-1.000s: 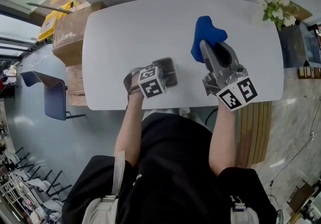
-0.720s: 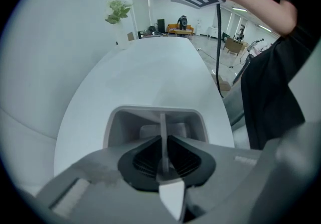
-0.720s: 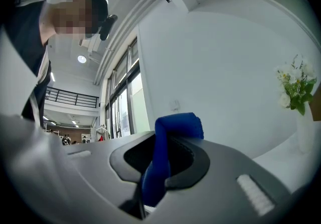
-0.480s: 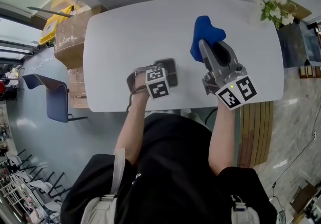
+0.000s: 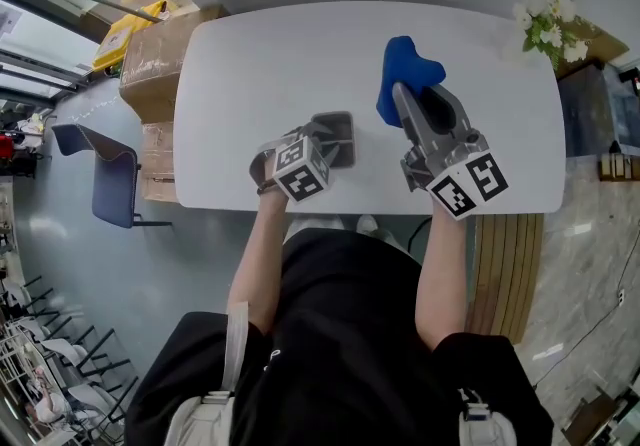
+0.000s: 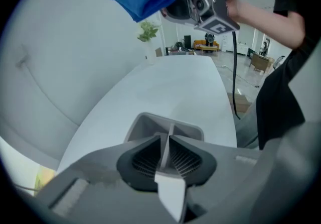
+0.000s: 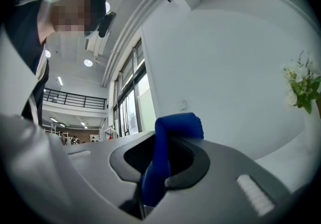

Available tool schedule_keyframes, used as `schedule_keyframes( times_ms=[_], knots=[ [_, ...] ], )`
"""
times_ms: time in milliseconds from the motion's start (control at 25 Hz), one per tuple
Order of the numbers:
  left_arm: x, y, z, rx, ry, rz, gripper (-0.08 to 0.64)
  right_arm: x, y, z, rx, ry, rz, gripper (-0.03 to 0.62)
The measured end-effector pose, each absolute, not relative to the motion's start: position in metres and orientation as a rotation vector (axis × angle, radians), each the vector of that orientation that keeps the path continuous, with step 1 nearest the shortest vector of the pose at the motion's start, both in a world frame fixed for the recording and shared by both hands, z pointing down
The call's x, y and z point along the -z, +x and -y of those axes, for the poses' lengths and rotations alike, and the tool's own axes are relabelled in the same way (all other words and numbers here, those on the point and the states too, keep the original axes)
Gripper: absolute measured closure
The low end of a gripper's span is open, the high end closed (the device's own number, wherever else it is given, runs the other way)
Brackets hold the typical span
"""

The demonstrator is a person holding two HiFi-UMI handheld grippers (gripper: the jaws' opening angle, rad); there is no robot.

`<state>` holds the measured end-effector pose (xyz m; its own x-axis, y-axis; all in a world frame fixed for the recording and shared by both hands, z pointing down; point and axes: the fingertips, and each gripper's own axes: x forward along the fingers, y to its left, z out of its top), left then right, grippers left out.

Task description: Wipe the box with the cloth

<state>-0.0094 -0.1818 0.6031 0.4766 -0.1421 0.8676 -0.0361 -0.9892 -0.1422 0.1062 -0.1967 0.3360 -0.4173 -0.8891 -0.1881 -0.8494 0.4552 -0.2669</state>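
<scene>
Left gripper (image 6: 164,141) swung left on box (image 5: 338,126); cloth (image 5: 405,69) above white table (image 5: 265,64).

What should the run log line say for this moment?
left gripper: shut on box | right gripper: shut on cloth | cloth: apart from box | wiping: not yet begun

On a white table (image 5: 240,64) the left gripper (image 5: 320,149) meets a grey box (image 5: 338,132) near the front edge, the right gripper (image 5: 402,94) holds a blue cloth (image 5: 405,62), flowers (image 5: 548,22) stand at the far right corner, and cartons (image 5: 150,59) and a chair (image 5: 105,184) sit off its left end
</scene>
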Motion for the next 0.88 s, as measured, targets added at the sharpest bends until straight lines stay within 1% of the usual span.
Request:
schedule_keyframes(
  times_ms=[160, 240, 360, 520, 800, 880],
  knots=[
    [-0.567, -0.004, 0.190, 1.349, -2.730, -0.398, 0.503, -0.333, 0.094, 0.195, 0.177, -1.464, -2.460, 0.535],
    [-0.552, -0.006, 0.193, 1.239, -2.768, -0.528, 0.531, -0.333, 0.087, 0.194, 0.172, -1.468, -2.490, 0.535],
    [-0.526, -0.011, 0.191, 1.094, -2.805, -0.662, 0.553, -0.330, 0.074, 0.190, 0.159, -1.473, -2.529, 0.535],
    [-0.482, -0.007, 0.186, 0.927, -2.784, -0.778, 0.558, -0.325, 0.068, 0.186, 0.141, -1.502, -2.535, 0.535],
    [-0.380, -0.012, 0.191, 0.375, -2.842, -1.182, 0.560, -0.312, 0.071, 0.172, 0.089, -1.591, -2.521, 0.535],
    [-0.355, -0.016, 0.190, 0.282, -2.753, -1.263, 0.560, -0.309, 0.070, 0.168, 0.077, -1.601, -2.524, 0.535]
  ],
)
